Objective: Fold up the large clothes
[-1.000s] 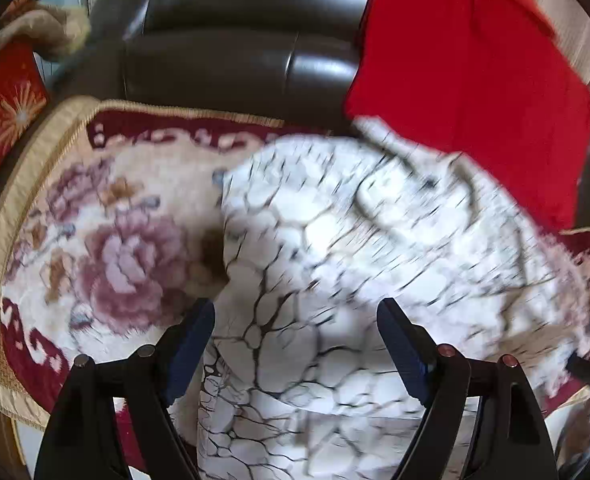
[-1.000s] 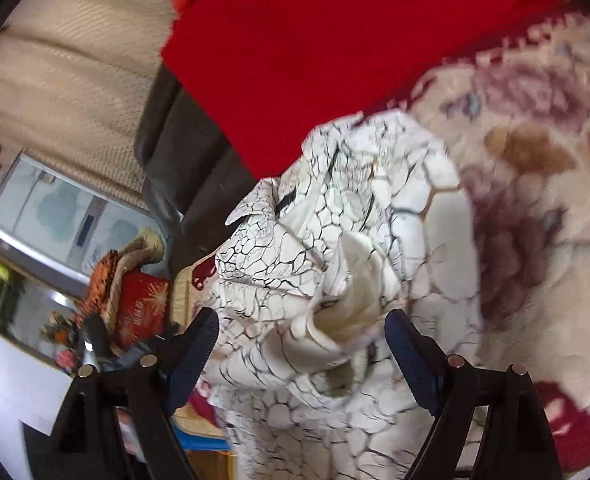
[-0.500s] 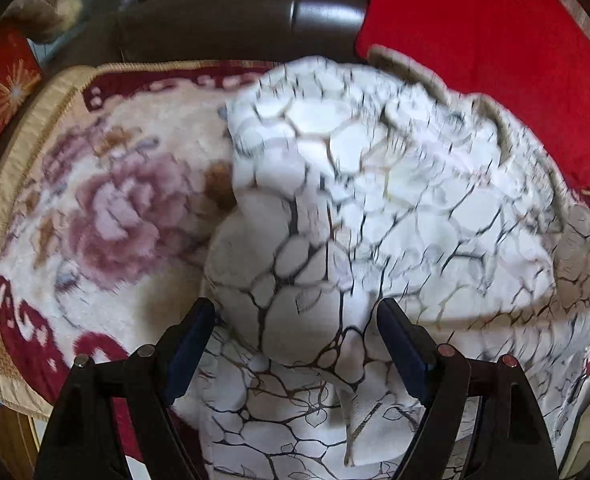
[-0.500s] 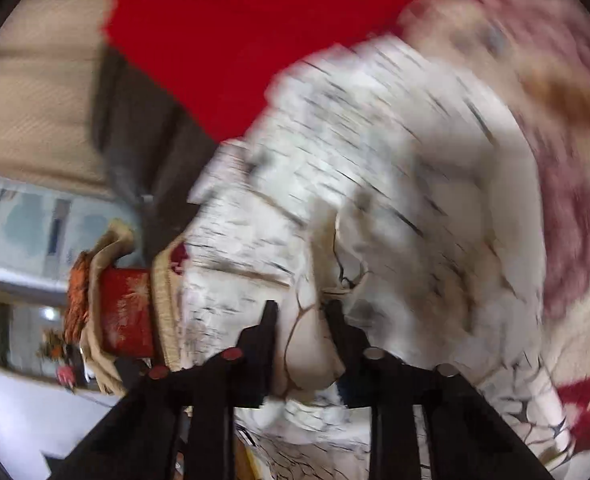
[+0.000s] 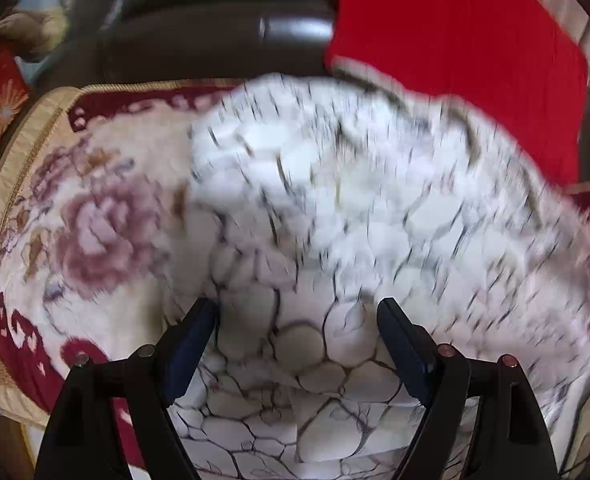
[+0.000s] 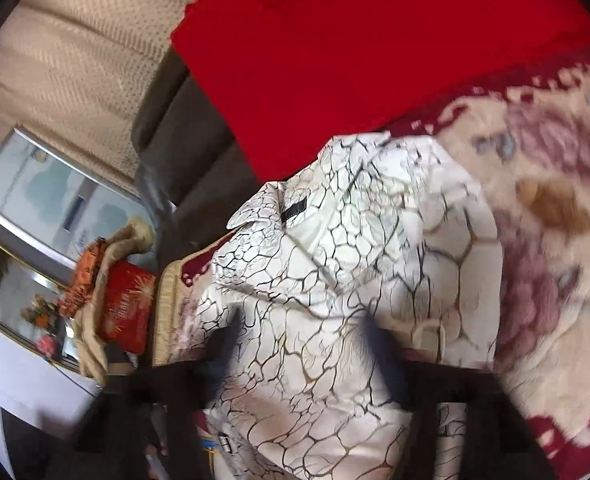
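A large white garment [image 5: 355, 208] with a dark crackle pattern lies bunched on a floral blanket [image 5: 95, 232]. My left gripper [image 5: 295, 312] hovers over its near part, pointing steeply down, jaws wide apart and the pads touching nothing. In the right wrist view the same garment [image 6: 347, 248] shows a collar and a small black tag. There my right gripper [image 6: 301, 324] is blurred and its jaws are opening. Cloth lies between its fingers, but the pads do not press on it.
The blanket covers a dark leather sofa [image 5: 215, 28]. A red cloth [image 5: 455, 60] hangs over the backrest to the right. A red box [image 6: 125, 304] with a tan cloth on it stands beyond the blanket's edge, near a glass-topped cabinet [image 6: 35, 208].
Half a second ago my right gripper was pinched on a fold of the garment; now its jaws stand apart. My left gripper has sunk closer to the garment, still open.
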`<state>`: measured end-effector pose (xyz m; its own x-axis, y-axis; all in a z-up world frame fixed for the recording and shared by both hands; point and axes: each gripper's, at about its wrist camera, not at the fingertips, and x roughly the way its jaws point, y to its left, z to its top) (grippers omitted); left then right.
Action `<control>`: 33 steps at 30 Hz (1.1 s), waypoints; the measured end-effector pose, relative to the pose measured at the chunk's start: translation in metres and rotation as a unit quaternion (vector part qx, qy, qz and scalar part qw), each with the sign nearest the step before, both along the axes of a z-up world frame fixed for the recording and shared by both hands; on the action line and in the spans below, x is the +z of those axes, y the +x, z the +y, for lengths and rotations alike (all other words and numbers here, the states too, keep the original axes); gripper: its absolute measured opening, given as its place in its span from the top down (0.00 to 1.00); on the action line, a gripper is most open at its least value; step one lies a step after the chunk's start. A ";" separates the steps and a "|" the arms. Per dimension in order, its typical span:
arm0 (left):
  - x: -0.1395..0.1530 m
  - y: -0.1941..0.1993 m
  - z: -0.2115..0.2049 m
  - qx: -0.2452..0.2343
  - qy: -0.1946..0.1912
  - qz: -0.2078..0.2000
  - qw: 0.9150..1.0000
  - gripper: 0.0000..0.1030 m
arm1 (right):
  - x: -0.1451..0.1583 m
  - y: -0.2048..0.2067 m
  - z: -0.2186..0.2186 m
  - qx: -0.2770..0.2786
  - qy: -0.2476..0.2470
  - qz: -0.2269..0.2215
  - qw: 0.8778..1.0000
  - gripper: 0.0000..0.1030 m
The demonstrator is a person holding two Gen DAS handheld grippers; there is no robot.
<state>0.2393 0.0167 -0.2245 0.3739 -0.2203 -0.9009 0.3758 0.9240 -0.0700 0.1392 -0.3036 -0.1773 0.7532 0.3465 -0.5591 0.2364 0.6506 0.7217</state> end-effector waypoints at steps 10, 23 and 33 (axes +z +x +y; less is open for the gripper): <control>0.001 -0.022 0.007 0.002 0.008 0.000 1.000 0.19 | -0.067 0.019 0.019 0.048 -0.069 0.129 0.988 0.51; 0.005 -0.030 -0.015 -0.028 0.009 -0.021 0.999 0.19 | -0.036 -0.004 0.058 0.120 -0.148 0.090 0.978 0.51; 0.016 -0.030 0.038 0.000 -0.003 0.002 1.000 0.18 | -0.033 -0.011 0.032 0.102 -0.096 0.102 0.985 0.33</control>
